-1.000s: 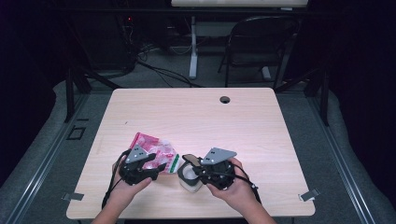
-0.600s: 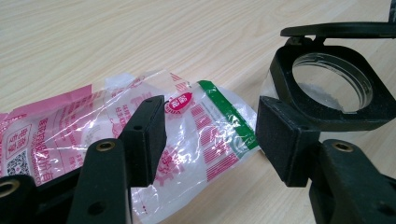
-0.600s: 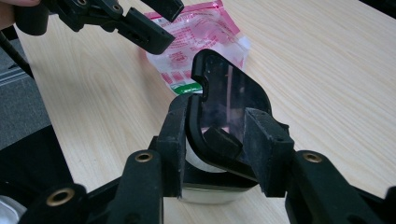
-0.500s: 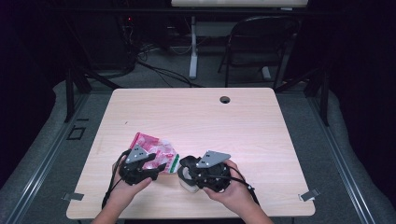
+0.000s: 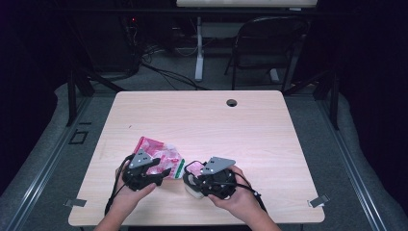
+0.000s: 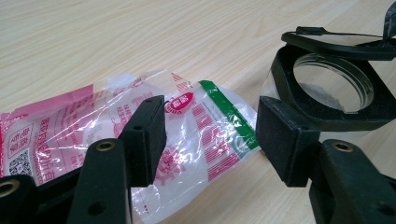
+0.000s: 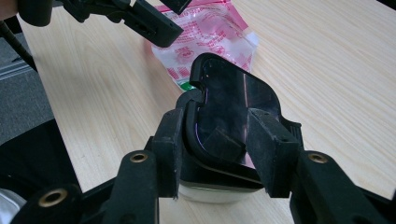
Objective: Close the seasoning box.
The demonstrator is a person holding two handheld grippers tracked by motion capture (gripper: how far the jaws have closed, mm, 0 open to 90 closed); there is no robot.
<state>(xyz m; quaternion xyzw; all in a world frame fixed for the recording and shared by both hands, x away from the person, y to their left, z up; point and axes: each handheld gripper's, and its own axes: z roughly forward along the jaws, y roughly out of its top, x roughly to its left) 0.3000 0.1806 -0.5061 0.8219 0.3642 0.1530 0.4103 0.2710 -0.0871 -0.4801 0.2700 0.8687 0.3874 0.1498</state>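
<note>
Though thin, light and slippery, best pinched at a flat edge: plastic bag (image 6: 60,126), pink and see-through with a green strip, lying on the table (image 5: 269,144) at the left. Left gripper (image 5: 163,174) just over it, wide apart, holding nothing. Beside it, small jar (image 5: 195,188), clear and hard, black lid (image 7: 229,98) flipped up. Right gripper (image 7: 217,140) just now opening, lid between its jaws, not squeezed.

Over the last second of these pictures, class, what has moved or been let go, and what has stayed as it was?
The right gripper has edged left, toward the bag, and its jaws have just been opening; the jar with its flip lid sits between them, and whether the pads press on it I cannot tell. The left gripper stayed open over the bag, which lies where it did on the table.
</note>
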